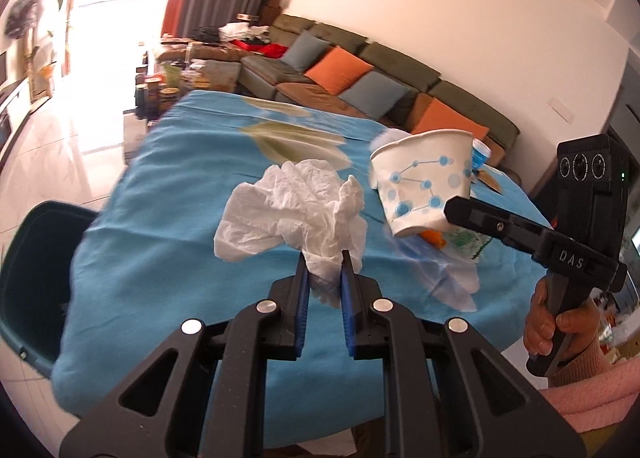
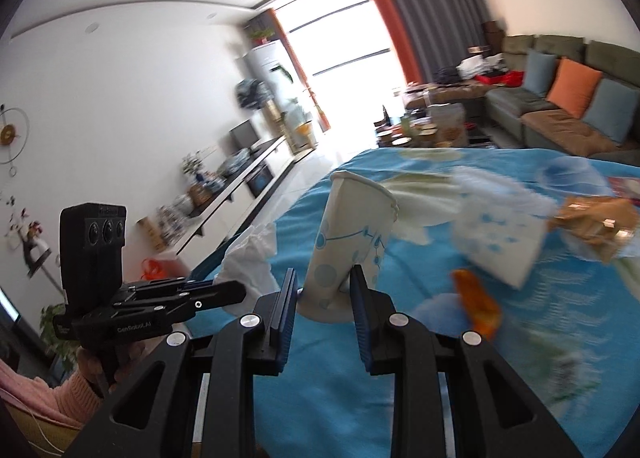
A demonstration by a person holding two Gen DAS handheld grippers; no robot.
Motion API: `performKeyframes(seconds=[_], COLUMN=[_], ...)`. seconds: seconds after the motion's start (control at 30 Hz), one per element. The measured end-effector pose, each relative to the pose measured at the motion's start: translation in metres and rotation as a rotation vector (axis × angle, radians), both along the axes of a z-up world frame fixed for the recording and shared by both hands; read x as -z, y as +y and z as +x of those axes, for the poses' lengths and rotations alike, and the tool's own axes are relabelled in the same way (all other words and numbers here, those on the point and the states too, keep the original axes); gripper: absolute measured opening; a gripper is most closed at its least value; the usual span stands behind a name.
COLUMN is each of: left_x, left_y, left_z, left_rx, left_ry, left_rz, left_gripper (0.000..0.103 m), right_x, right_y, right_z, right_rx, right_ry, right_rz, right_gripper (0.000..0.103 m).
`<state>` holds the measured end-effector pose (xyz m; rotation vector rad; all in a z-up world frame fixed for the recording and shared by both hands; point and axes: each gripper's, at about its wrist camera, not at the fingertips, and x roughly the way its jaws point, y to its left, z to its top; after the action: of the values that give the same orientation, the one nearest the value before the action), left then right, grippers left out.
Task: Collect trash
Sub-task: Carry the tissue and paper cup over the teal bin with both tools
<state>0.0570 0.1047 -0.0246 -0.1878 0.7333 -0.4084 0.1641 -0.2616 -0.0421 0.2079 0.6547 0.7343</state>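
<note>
- Blue cloth (image 1: 168, 194) covers the table, so the scattered trash lies on one soft surface and is easy to pick from above.
- Dark bin (image 1: 32, 270) stands at the table's left edge, below the cloth level; I judge it is put there so that held pieces can be dropped straight down into it.
- Second cup (image 2: 500, 242) lies on its side on the cloth, near an orange scrap (image 2: 476, 306) and a brown wrapper (image 2: 596, 226); these are blurred and not yet collected.
- Cup (image 2: 352, 234), of white paper with blue dots, is held clear of the cloth by the right gripper (image 2: 324, 290). The jaws pinch it near the base, mouth away from the camera, probably because the narrow, stiff base fits between the pads.
- Tissue (image 1: 292, 214), white and crumpled, hangs in the air in front of the left gripper (image 1: 324, 270). The jaws are pressed nearly together on one thin corner, which is enough for such a light thing.
- Both pieces are lifted at once, I think to carry them to the bin in one trip.
</note>
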Motion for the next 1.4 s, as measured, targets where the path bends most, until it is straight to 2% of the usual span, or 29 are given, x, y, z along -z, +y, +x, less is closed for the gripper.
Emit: performKeyframes(seconds=[0.33, 0.8, 1.1, 1.4], left_x=[-0.008, -0.005, 0.002, 0.015], left_y=[0.065, 0.148, 0.185, 0.210], left_z=[-0.022, -0.043, -0.041, -0.036], left_rx=[-0.145, -0.311, -0.387, -0.437], left_ry=[-0.011, 0.007, 0.035, 0.076], left_rz=[0.012, 0.045, 0.080, 0.089], left_gripper=[0.015, 0.015, 0.015, 0.015], right_x=[-0.001, 0.000, -0.001, -0.001], right_y=[0.067, 0.130, 0.171, 0.208], right_z=[0.010, 0.020, 0.024, 0.035], right_rx=[-0.165, -0.298, -0.384, -0.423], right_ry=[0.007, 0.044, 0.046, 0.054], right_rz=[-0.004, -0.005, -0.018, -0.038], right_gripper=[0.025, 0.025, 0.025, 0.025])
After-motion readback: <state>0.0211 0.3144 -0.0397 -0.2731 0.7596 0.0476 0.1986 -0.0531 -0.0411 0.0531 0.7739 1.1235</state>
